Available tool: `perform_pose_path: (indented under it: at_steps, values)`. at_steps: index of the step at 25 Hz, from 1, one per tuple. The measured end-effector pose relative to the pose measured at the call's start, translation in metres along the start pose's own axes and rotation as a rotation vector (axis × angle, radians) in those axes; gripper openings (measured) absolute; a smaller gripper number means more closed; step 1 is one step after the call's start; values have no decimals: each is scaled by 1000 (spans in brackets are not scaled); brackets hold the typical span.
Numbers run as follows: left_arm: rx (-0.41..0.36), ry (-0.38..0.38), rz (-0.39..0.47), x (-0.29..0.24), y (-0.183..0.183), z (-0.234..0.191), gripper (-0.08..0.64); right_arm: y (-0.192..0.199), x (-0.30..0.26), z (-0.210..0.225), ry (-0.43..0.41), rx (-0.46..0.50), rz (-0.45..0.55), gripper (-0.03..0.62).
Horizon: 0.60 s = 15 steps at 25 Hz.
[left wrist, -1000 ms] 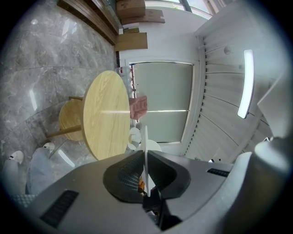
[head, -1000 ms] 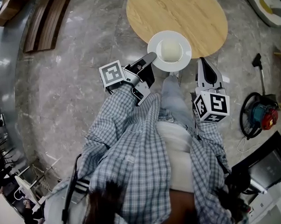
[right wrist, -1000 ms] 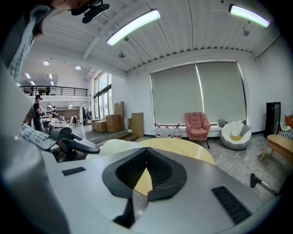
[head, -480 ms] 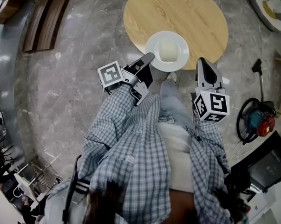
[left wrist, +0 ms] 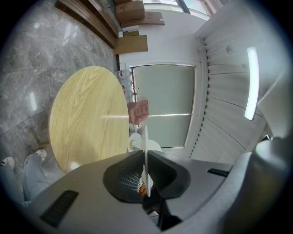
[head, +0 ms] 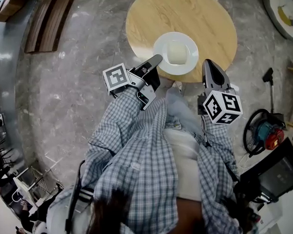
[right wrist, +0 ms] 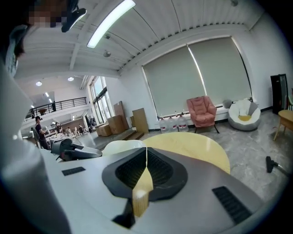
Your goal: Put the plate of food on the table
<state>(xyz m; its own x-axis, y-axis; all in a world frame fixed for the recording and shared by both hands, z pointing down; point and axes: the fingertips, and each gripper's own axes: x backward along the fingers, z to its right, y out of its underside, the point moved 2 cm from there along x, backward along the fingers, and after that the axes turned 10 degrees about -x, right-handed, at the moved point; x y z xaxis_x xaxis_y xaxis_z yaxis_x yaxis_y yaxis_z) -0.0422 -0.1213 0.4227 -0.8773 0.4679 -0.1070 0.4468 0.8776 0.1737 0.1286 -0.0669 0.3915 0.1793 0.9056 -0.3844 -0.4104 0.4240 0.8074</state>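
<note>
Head view: both checked-sleeved arms reach forward to the round light-wood table (head: 181,20). The left gripper (head: 155,62) points at the table's near edge, and the right gripper (head: 208,65) stops just short of it. The round white plate (head: 193,51), carrying a pale lump of food (head: 176,52), sits over that near edge.

Left gripper view: the jaws pinch the plate's thin rim, seen edge-on.

Right gripper view: the jaws are pressed together and empty, aimed across the table.

left gripper (head: 157,59) seemingly grips the plate (head: 162,45) over the table (head: 181,13).

Blue-white checked shirt (head: 138,158); grey left claw (head: 156,60) and right claw (head: 208,64), each marked with black-and-white squares
</note>
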Motion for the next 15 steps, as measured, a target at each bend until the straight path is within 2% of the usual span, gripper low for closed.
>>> perform_pose_path:
  at_steps: [6, 15]
  values:
    - [2, -5, 4, -36, 1, -12, 21, -2, -22, 28, -73, -121, -52, 9]
    - [3, -15, 36, -76, -15, -10, 21, -29, -53, 56, -88, -207, -82, 16]
